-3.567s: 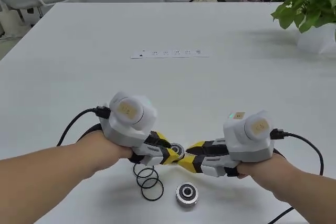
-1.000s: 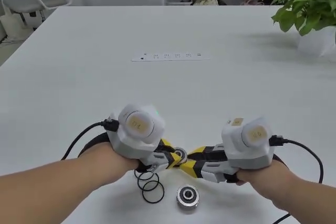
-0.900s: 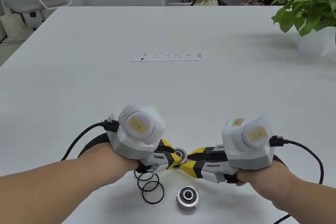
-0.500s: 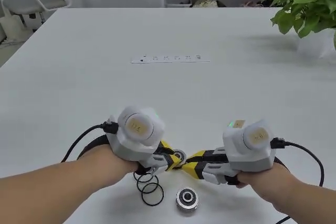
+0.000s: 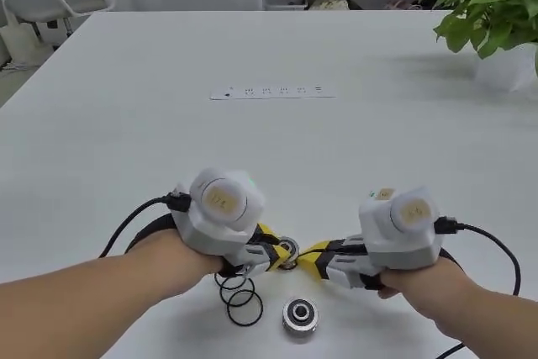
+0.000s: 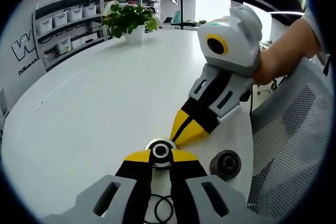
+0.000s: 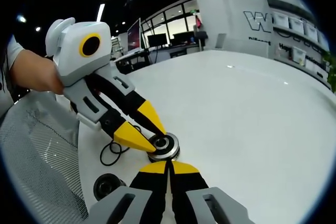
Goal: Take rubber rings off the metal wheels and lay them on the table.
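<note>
DONE: rubber rings (image 5: 241, 298) lying on surface (image 5: 269, 149) | left hand-held gripper (image 6: 160, 157): clamped on metal wheel (image 6: 159, 147) | right hand-held gripper (image 7: 169, 163): jaws pressed together at its rim | LEFT: held wheel's ring, judged; second wheel (image 5: 300, 313) status unclear

A large letter W (image 7: 258, 20) stands on the wall (image 7: 233, 35).

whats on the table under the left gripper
Thin black rubber rings lie on the white table under the left gripper; its body covers part of them, so their count is unclear.
</note>
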The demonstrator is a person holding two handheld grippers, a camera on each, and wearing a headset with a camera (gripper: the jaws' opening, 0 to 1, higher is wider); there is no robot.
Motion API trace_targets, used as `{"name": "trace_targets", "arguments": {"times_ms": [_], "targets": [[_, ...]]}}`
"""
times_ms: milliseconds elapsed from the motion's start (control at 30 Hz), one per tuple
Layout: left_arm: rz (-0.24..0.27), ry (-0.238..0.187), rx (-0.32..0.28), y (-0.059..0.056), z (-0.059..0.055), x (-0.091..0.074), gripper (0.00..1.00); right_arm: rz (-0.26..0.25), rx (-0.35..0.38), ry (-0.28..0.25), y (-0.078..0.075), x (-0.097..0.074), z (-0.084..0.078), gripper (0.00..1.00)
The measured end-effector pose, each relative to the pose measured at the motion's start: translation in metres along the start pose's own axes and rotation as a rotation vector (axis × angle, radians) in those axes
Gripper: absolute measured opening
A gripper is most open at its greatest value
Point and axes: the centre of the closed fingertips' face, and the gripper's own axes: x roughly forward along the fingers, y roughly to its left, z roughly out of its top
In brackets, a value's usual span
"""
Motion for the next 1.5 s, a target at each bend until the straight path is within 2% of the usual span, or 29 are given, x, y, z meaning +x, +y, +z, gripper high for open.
{"name": "trace_targets", "arguments": {"times_ms": [300,433,533,767,800,1067,1200,1400,1467,1500], "targets": [[0.005,-0.01,-0.001,0.0,0.001,0.0,0.07,-0.03,0.121,-0.044,-0.011,-0.003,0.004,0.0],[0.004,-0.008,-0.001,-0.001,0.001,0.0,0.07,-0.026,0.166,-0.065,-0.011,-0.005,0.007,0.0],[0.004,-0.008,-0.001,-0.001,0.001,0.0,0.07,-0.014,0.206,-0.102,-0.011,-0.006,0.013,0.0],[0.006,-0.008,0.0,0.0,0.001,0.0,0.07,0.012,0.221,-0.125,-0.005,-0.006,0.016,0.0],[0.008,-0.007,0.002,0.0,0.001,0.0,0.07,0.004,0.202,-0.12,-0.006,-0.006,0.016,0.0],[0.009,-0.007,0.007,0.001,0.001,0.001,0.07,0.003,0.202,-0.117,-0.004,-0.007,0.017,0.0],[0.011,-0.008,0.012,0.001,0.0,0.001,0.07,0.012,0.214,-0.121,-0.003,-0.007,0.017,0.0],[0.01,-0.008,0.014,0.0,0.0,0.001,0.07,0.039,0.196,-0.123,0.005,-0.004,0.021,0.0],[0.009,-0.008,0.013,0.0,0.0,0.001,0.07,0.088,0.204,-0.149,0.015,-0.003,0.029,0.0],[0.01,-0.008,0.014,0.0,0.0,0.001,0.07,0.11,0.197,-0.194,0.018,-0.004,0.038,0.0]]}}
